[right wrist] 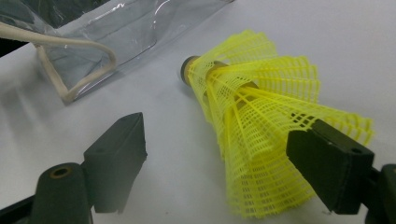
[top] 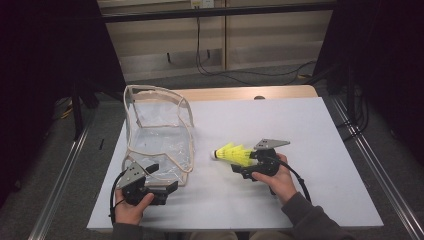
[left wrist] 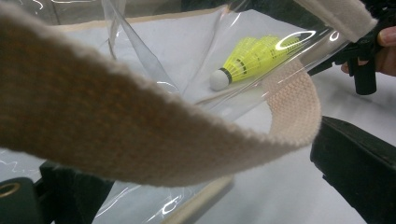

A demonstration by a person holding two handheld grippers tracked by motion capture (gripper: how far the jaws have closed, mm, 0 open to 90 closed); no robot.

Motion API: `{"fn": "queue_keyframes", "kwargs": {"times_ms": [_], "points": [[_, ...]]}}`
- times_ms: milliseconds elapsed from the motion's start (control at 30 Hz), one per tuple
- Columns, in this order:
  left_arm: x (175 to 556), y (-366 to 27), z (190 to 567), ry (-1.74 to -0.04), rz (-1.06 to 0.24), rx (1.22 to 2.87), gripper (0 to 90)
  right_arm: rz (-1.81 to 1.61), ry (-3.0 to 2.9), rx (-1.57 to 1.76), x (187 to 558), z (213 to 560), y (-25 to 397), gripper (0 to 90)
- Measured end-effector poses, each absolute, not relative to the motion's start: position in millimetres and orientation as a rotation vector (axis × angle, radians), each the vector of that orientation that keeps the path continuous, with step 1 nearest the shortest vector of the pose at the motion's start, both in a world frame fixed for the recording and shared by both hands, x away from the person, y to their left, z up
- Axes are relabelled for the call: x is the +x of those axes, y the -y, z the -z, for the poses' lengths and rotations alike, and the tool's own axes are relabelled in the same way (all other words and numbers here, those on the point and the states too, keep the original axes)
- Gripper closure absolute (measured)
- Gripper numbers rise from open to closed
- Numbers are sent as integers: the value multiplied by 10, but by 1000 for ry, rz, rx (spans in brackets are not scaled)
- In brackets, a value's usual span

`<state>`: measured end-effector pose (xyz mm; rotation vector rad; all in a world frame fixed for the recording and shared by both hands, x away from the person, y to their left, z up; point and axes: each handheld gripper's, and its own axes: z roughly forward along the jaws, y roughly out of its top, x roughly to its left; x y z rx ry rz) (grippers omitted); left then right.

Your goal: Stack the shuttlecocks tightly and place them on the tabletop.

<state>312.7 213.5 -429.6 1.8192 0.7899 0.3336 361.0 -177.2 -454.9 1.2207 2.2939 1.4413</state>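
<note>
Right gripper [right wrist: 224,163], jaws wide around unclamped shuttlecock [right wrist: 261,126], bag [top: 160,135] at ten o'clock: closing may crush skirt.

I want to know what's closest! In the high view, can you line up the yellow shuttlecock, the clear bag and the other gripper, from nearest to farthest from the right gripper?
From the right gripper:
1. Yellow shuttlecock, right at its jaws.
2. Clear bag, farther left on the table.
3. Left gripper, at the bag's near corner; about as far as the bag's edge, too close to call.
</note>
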Motion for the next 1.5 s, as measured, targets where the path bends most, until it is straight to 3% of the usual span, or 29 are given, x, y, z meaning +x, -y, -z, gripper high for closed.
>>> {"fn": "queue_keyframes", "kwargs": {"times_ms": [533, 1067, 1500], "points": [[3125, -2149, 4291, -790, -324, 1812, 36, -1395, -2286, 1198, 3637, 4533, 1672, 253], [3106, -2143, 4281, -794, -334, 1805, 38, -1340, -2276, 1167, 3669, 4526, 1621, 473], [3104, -2142, 4282, -793, -337, 1805, 38, -1284, -2267, 1185, 3724, 4563, 1541, 561]]}}
